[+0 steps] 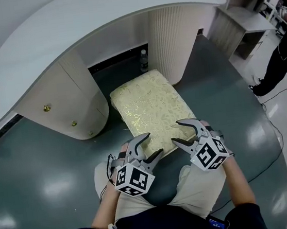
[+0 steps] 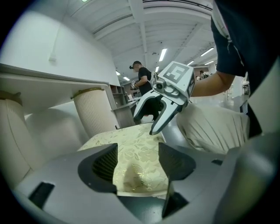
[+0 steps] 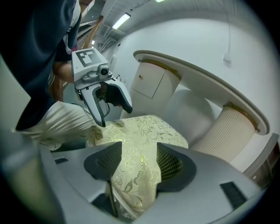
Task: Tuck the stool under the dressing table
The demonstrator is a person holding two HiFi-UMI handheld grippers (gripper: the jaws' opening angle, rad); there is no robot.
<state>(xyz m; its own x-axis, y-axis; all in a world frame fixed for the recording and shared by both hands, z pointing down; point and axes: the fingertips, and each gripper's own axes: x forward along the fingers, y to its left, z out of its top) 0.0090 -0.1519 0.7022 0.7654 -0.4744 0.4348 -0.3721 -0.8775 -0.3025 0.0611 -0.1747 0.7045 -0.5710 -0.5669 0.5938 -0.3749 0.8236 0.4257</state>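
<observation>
The stool (image 1: pixel 151 110) has a pale gold floral cushion and stands on the grey floor, its far end at the knee space of the white dressing table (image 1: pixel 95 19). My left gripper (image 1: pixel 154 144) is open at the stool's near left corner. My right gripper (image 1: pixel 176 132) is open at the near right corner. In the left gripper view the cushion (image 2: pixel 131 144) corner lies between the spread jaws of the left gripper (image 2: pixel 138 162), and the right gripper (image 2: pixel 144 124) hangs beyond. In the right gripper view the cushion (image 3: pixel 144 131) corner fills the gap of the right gripper (image 3: pixel 138 164), with the left gripper (image 3: pixel 114 117) across from it.
A fluted column (image 1: pixel 167 36) flanks the knee space on the right, a rounded cabinet (image 1: pixel 64 105) with gold knobs on the left. A small bottle (image 1: pixel 143 60) stands on the floor at the back of the space. A person (image 1: pixel 282 63) and shelves (image 1: pixel 245 16) are at far right.
</observation>
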